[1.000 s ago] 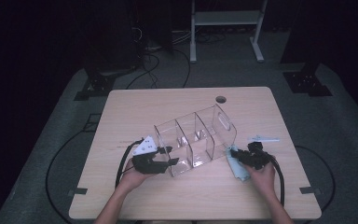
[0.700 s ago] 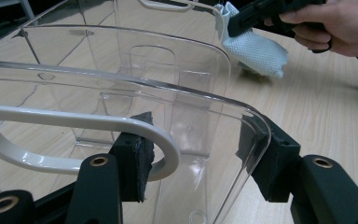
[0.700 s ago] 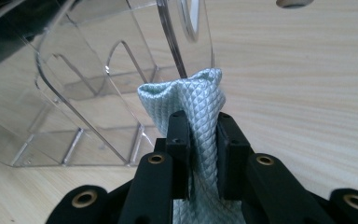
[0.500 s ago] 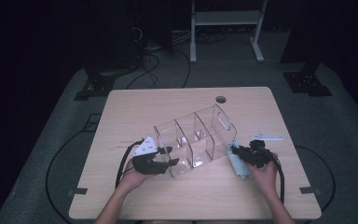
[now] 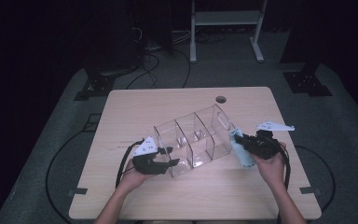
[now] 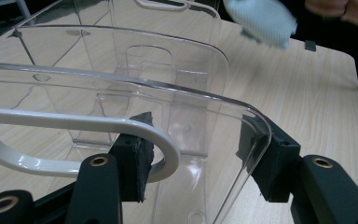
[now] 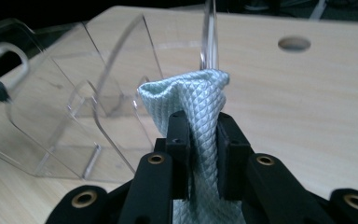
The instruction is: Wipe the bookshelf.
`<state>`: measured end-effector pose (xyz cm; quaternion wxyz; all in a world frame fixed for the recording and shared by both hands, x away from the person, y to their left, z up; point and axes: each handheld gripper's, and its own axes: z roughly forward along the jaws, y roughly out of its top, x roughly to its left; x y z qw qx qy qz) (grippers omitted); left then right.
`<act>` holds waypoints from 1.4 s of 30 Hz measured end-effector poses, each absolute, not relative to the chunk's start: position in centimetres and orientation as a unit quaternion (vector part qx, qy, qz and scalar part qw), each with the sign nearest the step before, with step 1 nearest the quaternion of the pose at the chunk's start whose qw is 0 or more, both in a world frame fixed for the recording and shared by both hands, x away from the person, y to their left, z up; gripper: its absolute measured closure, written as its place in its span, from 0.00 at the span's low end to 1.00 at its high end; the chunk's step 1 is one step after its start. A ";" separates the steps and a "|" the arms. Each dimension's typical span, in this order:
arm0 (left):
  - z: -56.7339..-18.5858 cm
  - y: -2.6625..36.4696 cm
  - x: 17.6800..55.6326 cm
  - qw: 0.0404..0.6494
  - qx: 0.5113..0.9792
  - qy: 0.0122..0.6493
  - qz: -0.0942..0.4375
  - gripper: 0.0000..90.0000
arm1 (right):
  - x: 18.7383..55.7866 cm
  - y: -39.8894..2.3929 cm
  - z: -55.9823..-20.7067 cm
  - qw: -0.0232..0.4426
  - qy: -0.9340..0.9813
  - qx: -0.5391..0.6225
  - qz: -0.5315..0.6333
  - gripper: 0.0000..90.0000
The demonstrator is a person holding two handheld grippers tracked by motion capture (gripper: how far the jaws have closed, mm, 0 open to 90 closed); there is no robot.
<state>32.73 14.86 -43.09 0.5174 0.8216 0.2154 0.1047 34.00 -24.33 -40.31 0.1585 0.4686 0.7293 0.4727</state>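
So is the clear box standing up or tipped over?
Tipped. The box leans on its side, its dividers slanting, and the left gripper clamps one end wall.

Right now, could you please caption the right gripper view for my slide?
Right gripper pinching a pale cloth beside the clear organizer.

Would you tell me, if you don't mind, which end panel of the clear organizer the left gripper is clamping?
The end panel with the white handle, nearest the person's left hand; the opposite end panel stands beside the cloth.
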 end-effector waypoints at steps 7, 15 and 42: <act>-43.1 14.9 32.7 0.518 0.821 0.215 0.104 0.51 | 34.6 -24.3 -39.8 0.151 0.730 0.474 0.469 0.86; -43.1 14.7 32.7 0.518 0.821 0.216 0.104 0.51 | 35.2 -23.9 -45.7 0.117 0.735 0.507 0.434 0.86; -43.1 12.7 31.6 0.511 0.828 0.207 0.106 0.50 | 32.8 -20.1 -43.5 0.110 0.754 0.429 0.485 0.86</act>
